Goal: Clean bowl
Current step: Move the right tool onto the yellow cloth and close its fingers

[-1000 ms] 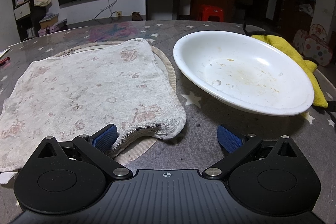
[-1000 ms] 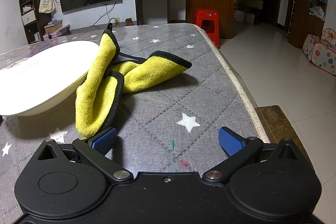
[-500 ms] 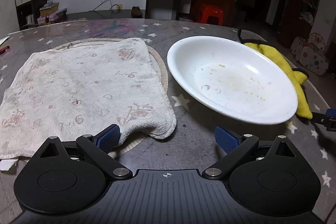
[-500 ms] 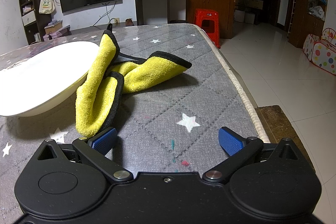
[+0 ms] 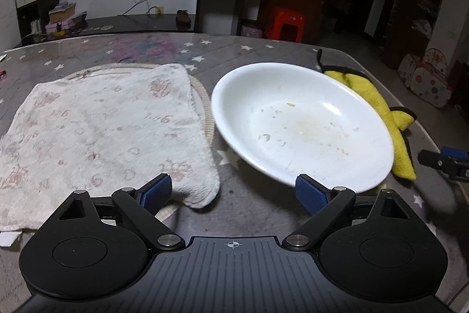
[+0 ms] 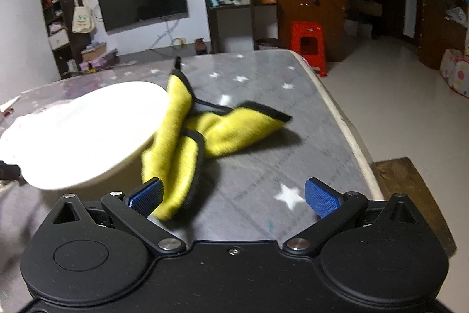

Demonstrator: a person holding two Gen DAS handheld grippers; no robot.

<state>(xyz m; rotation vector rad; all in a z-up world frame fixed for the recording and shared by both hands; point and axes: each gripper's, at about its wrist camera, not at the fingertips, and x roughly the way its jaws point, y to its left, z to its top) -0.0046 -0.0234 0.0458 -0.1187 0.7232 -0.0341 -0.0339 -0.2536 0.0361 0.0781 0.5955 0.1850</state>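
A white shallow bowl (image 5: 302,122) with food smears and droplets sits on the grey star-patterned table; it also shows in the right wrist view (image 6: 79,134). A yellow cloth with black trim (image 6: 205,137) lies crumpled against the bowl's right side, and shows in the left wrist view (image 5: 381,113). My left gripper (image 5: 233,192) is open and empty, close to the bowl's near rim. My right gripper (image 6: 233,197) is open and empty, its left finger just beside the near end of the yellow cloth. It also shows at the right edge of the left wrist view (image 5: 445,160).
A worn white towel (image 5: 99,128) lies spread over a round woven mat (image 5: 202,96) left of the bowl. The table's right edge (image 6: 346,125) drops to a tiled floor. A red stool (image 6: 307,43) stands beyond the table.
My left gripper has risen and moved toward the bowl. My right gripper has lifted and swung left toward the yellow cloth; its view is blurred with motion.
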